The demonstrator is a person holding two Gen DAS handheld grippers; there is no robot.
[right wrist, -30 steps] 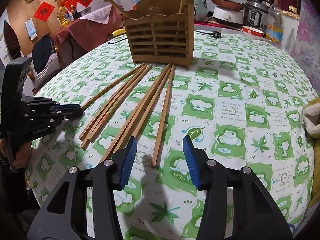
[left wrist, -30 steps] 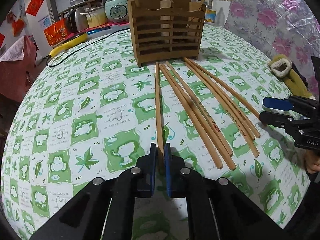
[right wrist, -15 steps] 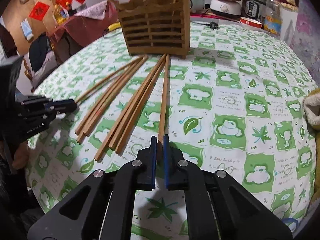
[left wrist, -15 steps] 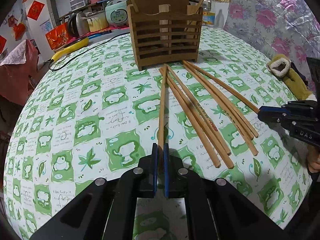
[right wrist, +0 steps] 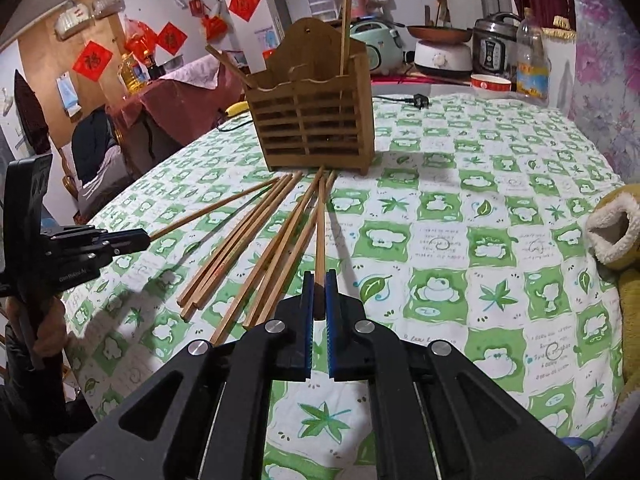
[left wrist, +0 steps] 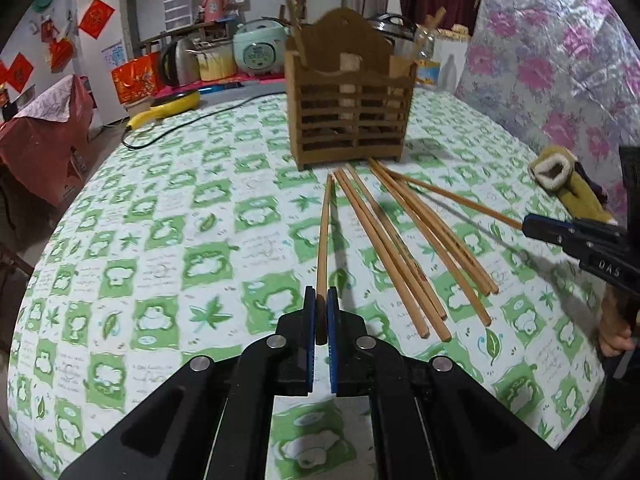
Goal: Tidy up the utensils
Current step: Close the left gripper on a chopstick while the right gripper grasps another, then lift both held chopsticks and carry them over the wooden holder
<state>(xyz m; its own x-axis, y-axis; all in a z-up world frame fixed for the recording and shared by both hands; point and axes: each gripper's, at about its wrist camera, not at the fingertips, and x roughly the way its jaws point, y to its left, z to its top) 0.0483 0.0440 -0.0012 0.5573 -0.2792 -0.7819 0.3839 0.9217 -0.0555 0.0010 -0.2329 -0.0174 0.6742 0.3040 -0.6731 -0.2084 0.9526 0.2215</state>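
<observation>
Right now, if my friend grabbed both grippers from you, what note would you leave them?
Left gripper: shut on the leftmost thin wooden chopstick.
Right gripper: shut on the rightmost thin wooden chopstick.
Slatted brown wooden holder stands behind them on the green-and-white tablecloth.
Done: two upright chopsticks are inside.
Left: put both held ones in, then the loose chopsticks fanned between.
</observation>
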